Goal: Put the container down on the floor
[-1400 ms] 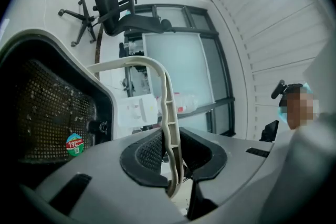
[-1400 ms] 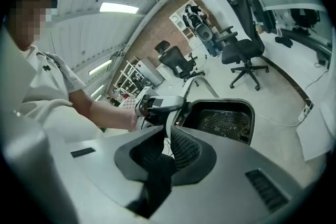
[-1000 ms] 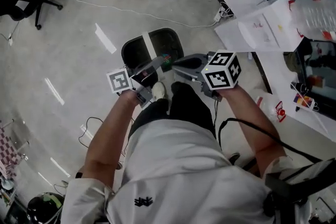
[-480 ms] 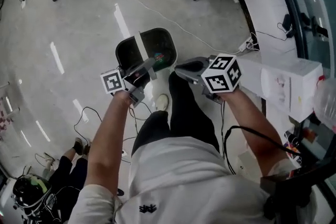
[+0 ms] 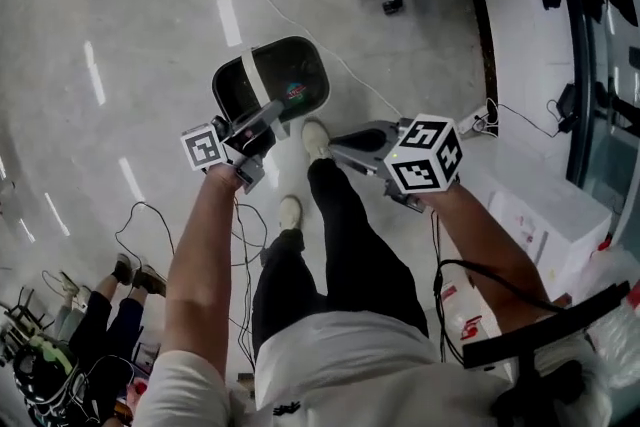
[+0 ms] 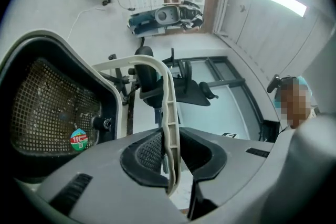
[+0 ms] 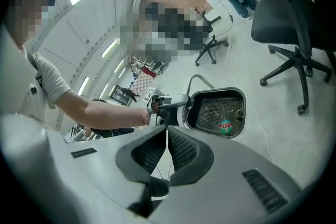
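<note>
White handle (image 6: 169,107): clamped in L gripper (image 5: 265,118), upright betw. pads.
Container (image 5: 285,80): hung ahead of it, above floor (image 5: 130,25).
R gripper (image 7: 167,136): closed, empty, farther off.

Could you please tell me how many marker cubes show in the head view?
2. One cube rides on the left gripper, which grips the container handle; the other cube rides on the right gripper. Neither is hidden.

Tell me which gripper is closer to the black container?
Left. The left gripper holds the black container by its white handle; the right gripper hangs apart to its right, jaws together.
</note>
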`<state>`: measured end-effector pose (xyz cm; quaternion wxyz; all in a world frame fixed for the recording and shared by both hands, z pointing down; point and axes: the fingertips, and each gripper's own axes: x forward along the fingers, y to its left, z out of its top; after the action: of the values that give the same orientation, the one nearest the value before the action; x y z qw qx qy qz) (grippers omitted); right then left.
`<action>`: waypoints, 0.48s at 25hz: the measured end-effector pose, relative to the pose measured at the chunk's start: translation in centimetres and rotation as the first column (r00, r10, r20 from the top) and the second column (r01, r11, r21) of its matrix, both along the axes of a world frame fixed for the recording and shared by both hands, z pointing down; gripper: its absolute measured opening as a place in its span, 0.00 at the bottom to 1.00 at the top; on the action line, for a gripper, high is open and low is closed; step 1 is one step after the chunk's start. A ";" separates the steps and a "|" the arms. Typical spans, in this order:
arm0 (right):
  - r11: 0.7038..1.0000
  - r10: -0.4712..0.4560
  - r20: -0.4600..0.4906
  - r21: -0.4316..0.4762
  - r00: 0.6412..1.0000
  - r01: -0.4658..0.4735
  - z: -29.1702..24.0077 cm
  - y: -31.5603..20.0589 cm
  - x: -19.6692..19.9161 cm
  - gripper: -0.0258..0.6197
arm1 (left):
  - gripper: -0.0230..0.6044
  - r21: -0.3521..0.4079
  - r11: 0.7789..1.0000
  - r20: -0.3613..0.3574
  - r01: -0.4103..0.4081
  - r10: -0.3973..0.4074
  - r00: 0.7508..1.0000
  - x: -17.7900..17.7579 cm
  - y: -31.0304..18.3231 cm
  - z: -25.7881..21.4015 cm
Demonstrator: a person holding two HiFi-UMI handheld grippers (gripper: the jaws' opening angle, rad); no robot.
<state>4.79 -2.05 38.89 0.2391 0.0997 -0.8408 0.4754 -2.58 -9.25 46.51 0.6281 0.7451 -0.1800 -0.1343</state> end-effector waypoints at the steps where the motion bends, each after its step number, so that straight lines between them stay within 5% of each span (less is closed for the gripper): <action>1: 1.000 -0.014 -0.004 -0.006 1.000 0.014 1.1 -0.8 -0.1 0.07 | 0.15 -0.005 1.000 0.000 0.006 -0.006 1.000 0.0 -0.9 1.4; 12: 0.991 -0.124 -0.023 -0.042 0.992 0.123 12.2 -5.3 -3.6 0.07 | 0.15 -0.105 0.994 -0.040 0.028 -0.033 0.999 0.5 -5.0 13.3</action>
<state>1.22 -7.38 51.14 0.2810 0.0486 -0.8324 0.4752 -2.11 -14.29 59.77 0.6676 0.7055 -0.1851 -0.1497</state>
